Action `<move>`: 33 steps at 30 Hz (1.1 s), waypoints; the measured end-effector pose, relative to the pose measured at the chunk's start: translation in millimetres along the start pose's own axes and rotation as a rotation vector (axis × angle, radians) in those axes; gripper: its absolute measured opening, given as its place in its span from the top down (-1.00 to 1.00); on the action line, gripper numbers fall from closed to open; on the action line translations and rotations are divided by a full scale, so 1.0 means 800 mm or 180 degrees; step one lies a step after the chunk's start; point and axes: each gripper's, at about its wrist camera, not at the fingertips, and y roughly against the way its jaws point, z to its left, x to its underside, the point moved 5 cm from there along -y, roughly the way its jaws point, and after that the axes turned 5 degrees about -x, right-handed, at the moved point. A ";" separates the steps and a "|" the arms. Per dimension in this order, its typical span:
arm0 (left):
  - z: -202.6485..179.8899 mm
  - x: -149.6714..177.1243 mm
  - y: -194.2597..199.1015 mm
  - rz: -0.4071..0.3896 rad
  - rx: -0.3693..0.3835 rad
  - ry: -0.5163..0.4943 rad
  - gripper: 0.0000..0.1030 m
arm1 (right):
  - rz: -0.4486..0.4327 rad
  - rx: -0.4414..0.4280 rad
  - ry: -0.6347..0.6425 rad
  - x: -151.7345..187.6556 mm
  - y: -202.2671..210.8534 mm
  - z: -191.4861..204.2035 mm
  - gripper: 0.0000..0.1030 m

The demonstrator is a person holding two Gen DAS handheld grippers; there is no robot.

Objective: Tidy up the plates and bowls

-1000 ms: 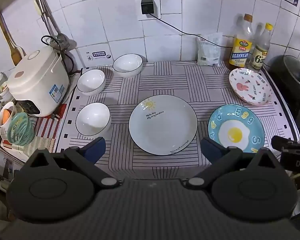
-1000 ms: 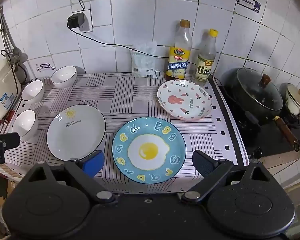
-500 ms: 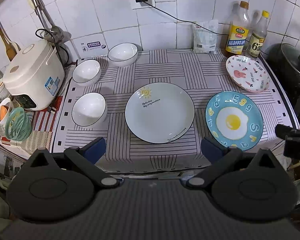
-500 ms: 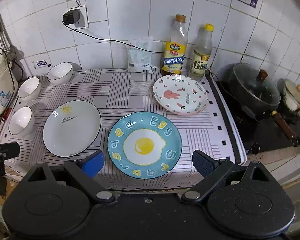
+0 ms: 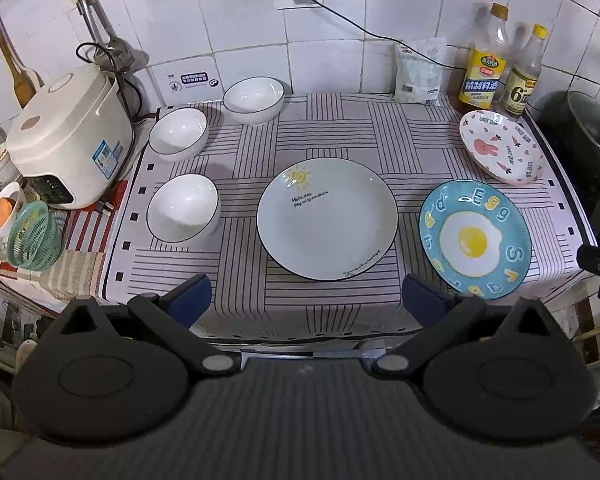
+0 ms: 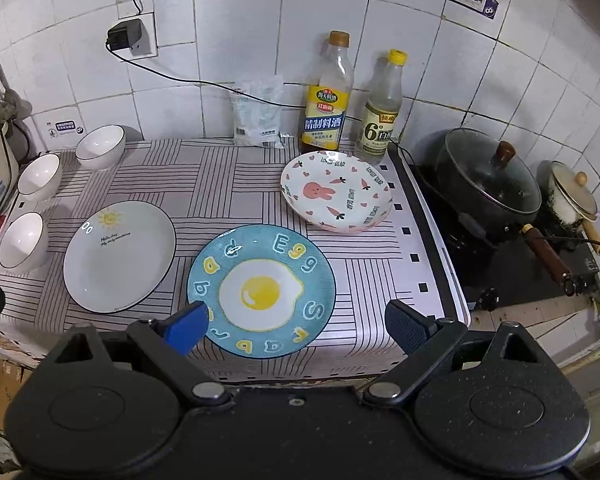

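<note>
Three white bowls stand at the left of the striped cloth: a near bowl (image 5: 183,208), a middle bowl (image 5: 178,133) and a far bowl (image 5: 253,99). A pale sun plate (image 5: 327,218) lies in the middle, a blue egg plate (image 5: 475,238) to its right, and a pink rabbit plate (image 5: 502,147) behind that. My left gripper (image 5: 306,300) is open and empty, back from the front edge before the sun plate. My right gripper (image 6: 296,326) is open and empty, over the egg plate's (image 6: 261,290) near rim.
A rice cooker (image 5: 66,134) and green basket (image 5: 34,236) stand left of the cloth. Two bottles (image 6: 326,96) and a bag (image 6: 258,112) line the tiled wall. A lidded black pot (image 6: 486,178) sits on the stove at right.
Both grippers have drawn back and up from the counter, so more of the cloth's front edge shows. Plates and bowls have not moved.
</note>
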 end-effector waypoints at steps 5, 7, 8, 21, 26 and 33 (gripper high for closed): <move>-0.001 0.007 0.004 -0.0007 0.0009 -0.0031 -1.00 | -0.0004 -0.0027 0.0024 -0.003 -0.002 0.001 -0.88; -0.001 0.007 0.007 -0.0036 -0.0006 -0.0033 -1.00 | -0.0014 -0.0020 0.0035 -0.004 -0.003 0.000 -0.88; -0.001 0.006 0.007 -0.0042 -0.0005 -0.0032 -1.00 | -0.0016 -0.0018 0.0035 -0.004 -0.003 -0.001 -0.88; 0.000 0.007 0.005 -0.0019 0.0055 -0.0030 -1.00 | -0.0078 -0.0023 0.0036 -0.005 0.002 0.003 -0.88; 0.007 0.003 0.000 -0.0070 0.0099 0.0132 -0.99 | -0.0207 -0.0179 0.0062 -0.004 0.002 0.010 -0.88; 0.037 -0.008 -0.031 -0.0131 0.0126 0.0346 -0.94 | -0.0942 -0.0695 0.0340 -0.007 0.005 0.030 -0.89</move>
